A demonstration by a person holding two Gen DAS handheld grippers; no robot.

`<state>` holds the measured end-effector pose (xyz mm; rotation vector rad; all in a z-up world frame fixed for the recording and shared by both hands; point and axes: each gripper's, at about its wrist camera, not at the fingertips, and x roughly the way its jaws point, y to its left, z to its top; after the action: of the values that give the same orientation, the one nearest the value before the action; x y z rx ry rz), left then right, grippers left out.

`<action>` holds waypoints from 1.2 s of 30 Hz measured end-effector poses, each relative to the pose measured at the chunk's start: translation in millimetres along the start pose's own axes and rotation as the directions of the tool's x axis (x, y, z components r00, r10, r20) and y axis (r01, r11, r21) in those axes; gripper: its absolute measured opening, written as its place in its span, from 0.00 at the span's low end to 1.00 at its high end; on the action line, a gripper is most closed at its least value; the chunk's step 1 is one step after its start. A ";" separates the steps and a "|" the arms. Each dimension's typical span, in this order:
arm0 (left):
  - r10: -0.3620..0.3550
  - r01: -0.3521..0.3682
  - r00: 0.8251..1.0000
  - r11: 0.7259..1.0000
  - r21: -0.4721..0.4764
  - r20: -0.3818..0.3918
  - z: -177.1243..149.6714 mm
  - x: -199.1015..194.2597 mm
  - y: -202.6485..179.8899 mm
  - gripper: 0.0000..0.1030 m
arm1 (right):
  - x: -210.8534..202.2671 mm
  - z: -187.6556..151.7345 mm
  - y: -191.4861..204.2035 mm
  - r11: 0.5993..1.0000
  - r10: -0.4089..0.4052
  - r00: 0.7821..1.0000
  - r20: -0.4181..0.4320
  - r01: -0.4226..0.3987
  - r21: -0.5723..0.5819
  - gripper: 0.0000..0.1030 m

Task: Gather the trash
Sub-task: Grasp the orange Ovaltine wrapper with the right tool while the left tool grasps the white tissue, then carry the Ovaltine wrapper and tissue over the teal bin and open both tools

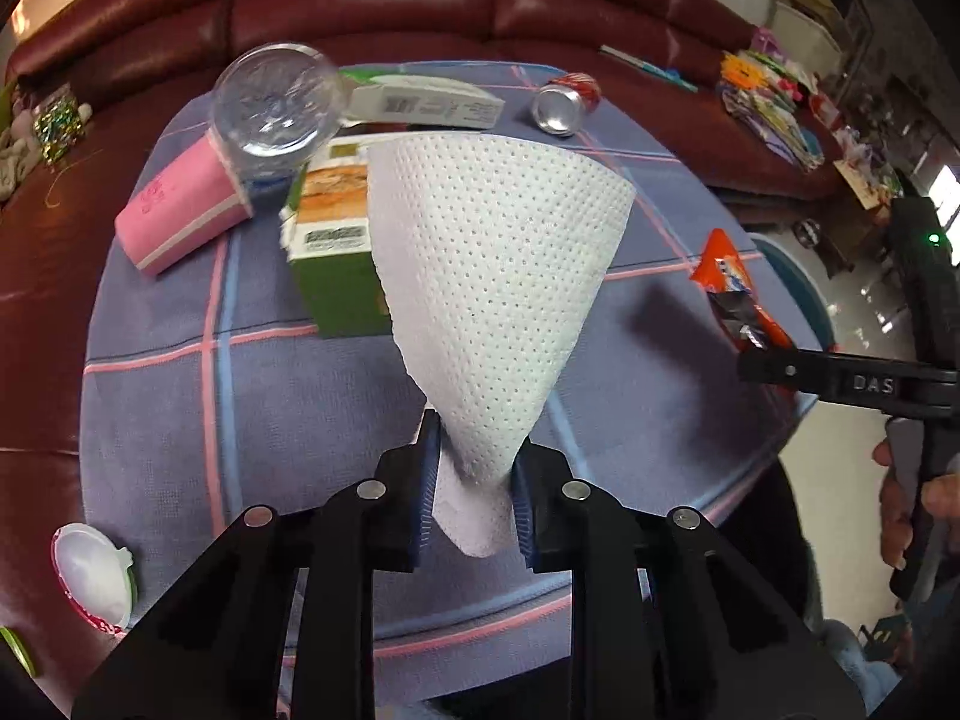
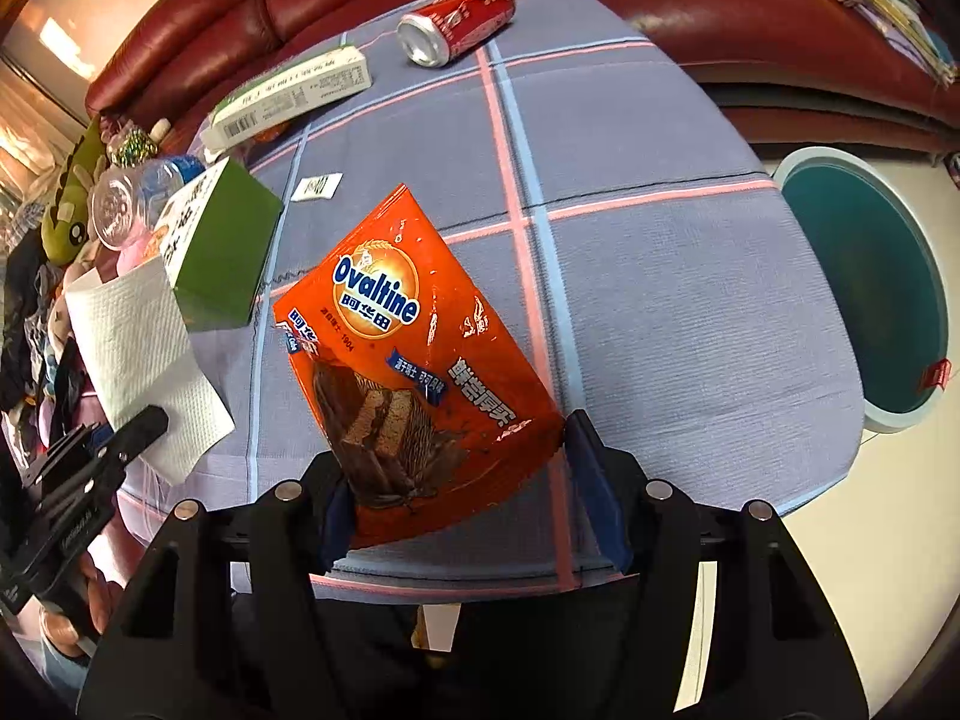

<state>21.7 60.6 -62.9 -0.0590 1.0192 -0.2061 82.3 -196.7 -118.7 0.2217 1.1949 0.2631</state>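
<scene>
Your left gripper (image 1: 471,492) is clamped on the paper towel (image 1: 492,276), your right gripper (image 2: 456,480) on the Ovaltine wrapper (image 2: 408,360), both lifted above the table (image 2: 660,300). Next, carry them to the teal bin (image 2: 864,288) (beside the table) and release there.

Bright daylight, sharp focus, fisheye-warped dark edges

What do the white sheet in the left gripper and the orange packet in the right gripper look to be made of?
White sheet: soft matte tissue paper, judging by its dotted embossing and limp curl. Orange packet: glossy printed plastic film, probably foil-lined, given the sharp glare and a silvery inner face in the left wrist view.
</scene>
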 end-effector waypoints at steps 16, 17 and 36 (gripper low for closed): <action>-0.233 0.231 0.972 0.959 0.161 -0.007 65.1 16.5 -118.8 0.22 | -66.7 18.4 -103.7 0.986 -0.057 0.988 0.141 0.034 0.161 0.58; -0.238 0.236 0.971 0.957 0.170 -0.010 68.7 18.2 -126.7 0.22 | -71.0 19.4 -113.8 0.983 -0.062 0.987 0.151 0.034 0.179 0.58; -0.259 0.265 0.964 0.906 0.330 -0.062 114.5 57.2 -234.3 0.06 | -86.1 24.4 -192.4 0.956 -0.064 0.976 0.206 0.001 0.295 0.58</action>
<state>114.4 -185.5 -16.9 0.1179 0.9781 -0.6266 91.8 -407.1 -93.0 0.4776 1.0184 0.0290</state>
